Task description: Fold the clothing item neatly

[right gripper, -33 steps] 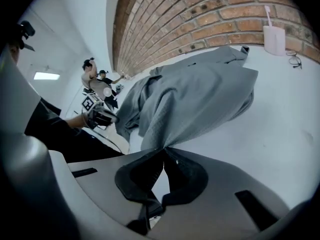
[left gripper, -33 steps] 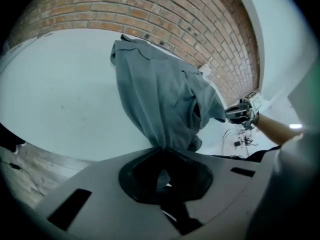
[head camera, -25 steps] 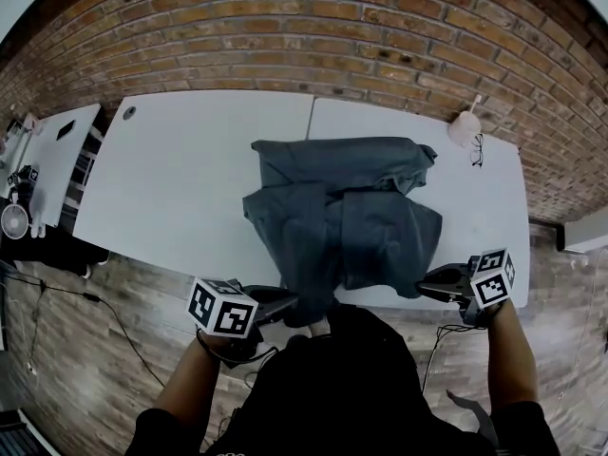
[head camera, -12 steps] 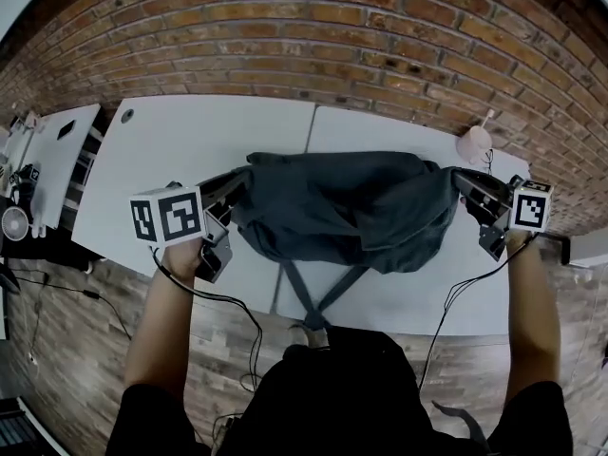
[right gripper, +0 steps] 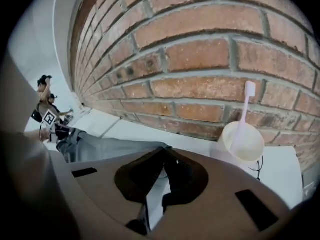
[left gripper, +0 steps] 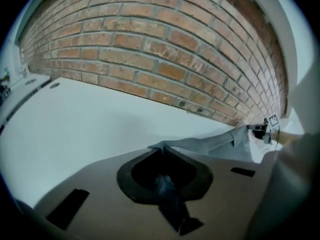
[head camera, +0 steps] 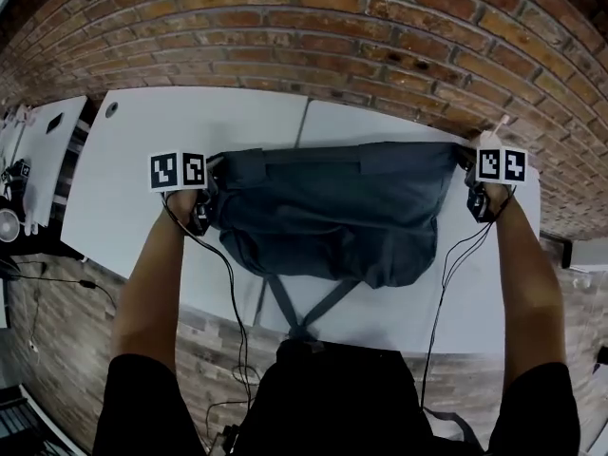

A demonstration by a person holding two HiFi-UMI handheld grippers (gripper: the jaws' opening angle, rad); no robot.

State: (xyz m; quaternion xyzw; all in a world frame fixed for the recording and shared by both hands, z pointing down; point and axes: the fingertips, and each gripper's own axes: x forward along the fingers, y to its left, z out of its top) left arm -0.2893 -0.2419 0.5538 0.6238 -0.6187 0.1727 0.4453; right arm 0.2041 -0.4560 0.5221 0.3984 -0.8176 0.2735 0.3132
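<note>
A dark grey clothing item [head camera: 332, 207] is stretched wide over the white table [head camera: 133, 160], its top hem taut between both grippers. Two straps [head camera: 304, 302] trail from its lower edge toward the table's near side. My left gripper [head camera: 211, 174] is shut on the item's left top corner; in the left gripper view the cloth [left gripper: 215, 145] runs off to the right from the tips of my left gripper [left gripper: 162, 151]. My right gripper [head camera: 465, 166] is shut on the right top corner; in the right gripper view the cloth [right gripper: 110, 146] leads left from the tips of my right gripper [right gripper: 165, 151].
A brick wall [head camera: 313, 36] stands just behind the table. A pale pink cup [right gripper: 242, 141] with a stick in it and a pair of glasses [right gripper: 257, 166] sit at the table's far right, close to my right gripper. A second white table [head camera: 43, 150] stands at the left.
Both grippers swung from the table's near edge toward the wall and apart, carrying the cloth's edge with them. The bunched item is now spread taut between them.
</note>
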